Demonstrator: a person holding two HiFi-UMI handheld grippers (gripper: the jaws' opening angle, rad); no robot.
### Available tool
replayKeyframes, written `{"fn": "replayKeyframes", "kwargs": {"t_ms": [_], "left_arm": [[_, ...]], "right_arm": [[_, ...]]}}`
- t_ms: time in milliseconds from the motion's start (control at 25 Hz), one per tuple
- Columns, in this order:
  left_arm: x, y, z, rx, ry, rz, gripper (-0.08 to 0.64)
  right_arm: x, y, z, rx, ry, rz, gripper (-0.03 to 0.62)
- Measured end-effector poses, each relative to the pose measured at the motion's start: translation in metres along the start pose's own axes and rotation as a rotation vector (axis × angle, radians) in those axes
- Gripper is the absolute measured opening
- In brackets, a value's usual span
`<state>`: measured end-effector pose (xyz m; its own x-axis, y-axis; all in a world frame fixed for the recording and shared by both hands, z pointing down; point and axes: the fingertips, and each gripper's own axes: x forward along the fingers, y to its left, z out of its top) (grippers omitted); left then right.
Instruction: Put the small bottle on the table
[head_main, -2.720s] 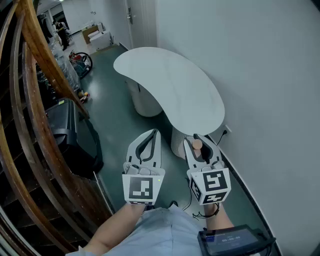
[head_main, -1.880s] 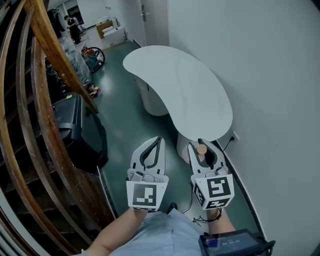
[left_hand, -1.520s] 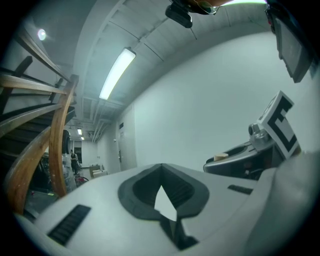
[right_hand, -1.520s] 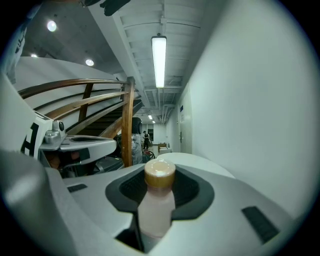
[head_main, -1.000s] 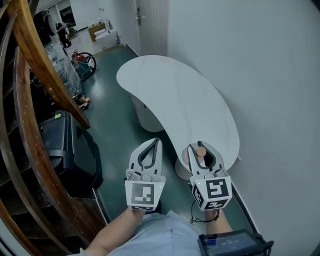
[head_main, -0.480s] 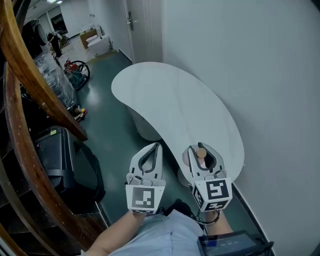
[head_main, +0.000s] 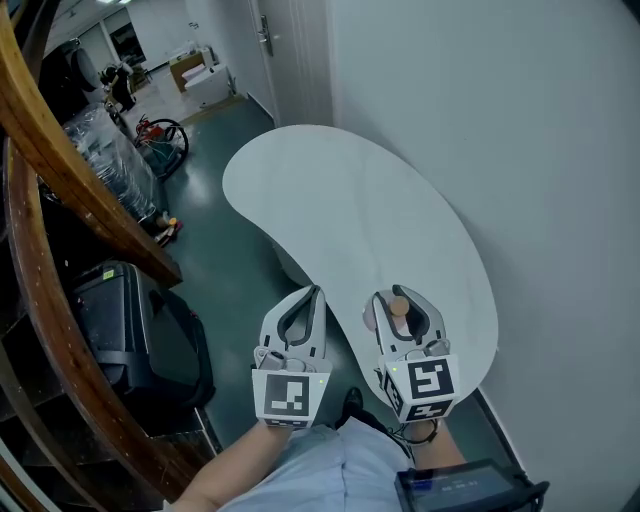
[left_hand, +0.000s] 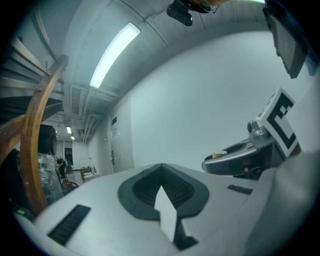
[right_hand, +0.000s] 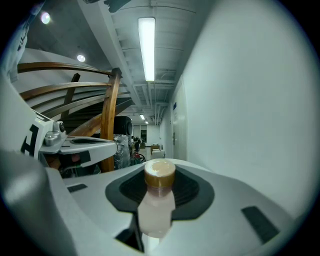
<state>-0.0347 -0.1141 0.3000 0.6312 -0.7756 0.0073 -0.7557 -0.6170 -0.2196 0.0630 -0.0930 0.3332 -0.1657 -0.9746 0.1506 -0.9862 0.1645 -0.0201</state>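
The small bottle (head_main: 398, 306), pale with a tan cap, stands upright between the jaws of my right gripper (head_main: 396, 297), which is shut on its body. In the right gripper view the bottle (right_hand: 157, 205) rises from between the dark pads (right_hand: 187, 192). It hangs above the near end of the white kidney-shaped table (head_main: 340, 200). My left gripper (head_main: 311, 294) is beside it to the left, over the table's near edge, shut and empty; its jaw tips meet (left_hand: 161, 167). The left gripper view also catches the right gripper (left_hand: 240, 156) from the side.
A white wall (head_main: 530, 150) runs close along the table's right side. A curved wooden stair rail (head_main: 70, 170) and a black case (head_main: 125, 330) on the green floor fill the left. A door (head_main: 290, 45) and a wheeled cart (head_main: 160, 135) lie beyond the table.
The view has closed in on the table: both grippers, earlier over the floor short of it, now hang at its near end. The grip on the bottle is unchanged.
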Motion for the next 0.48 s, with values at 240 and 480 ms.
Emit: {"fn": "replayKeyframes", "kwargs": {"t_ms": [240,480], "left_arm": [[0.029,0.012,0.016,-0.019,-0.060,0.071,0.000],[0.046,0.021,0.013,-0.020,-0.049,0.104,0.000]], "right_arm": [[0.032,-0.017,0.008,-0.002,-0.013,0.049,0.114],[0.054,-0.031,0.012,0.003,-0.011,0.069,0.114]]}}
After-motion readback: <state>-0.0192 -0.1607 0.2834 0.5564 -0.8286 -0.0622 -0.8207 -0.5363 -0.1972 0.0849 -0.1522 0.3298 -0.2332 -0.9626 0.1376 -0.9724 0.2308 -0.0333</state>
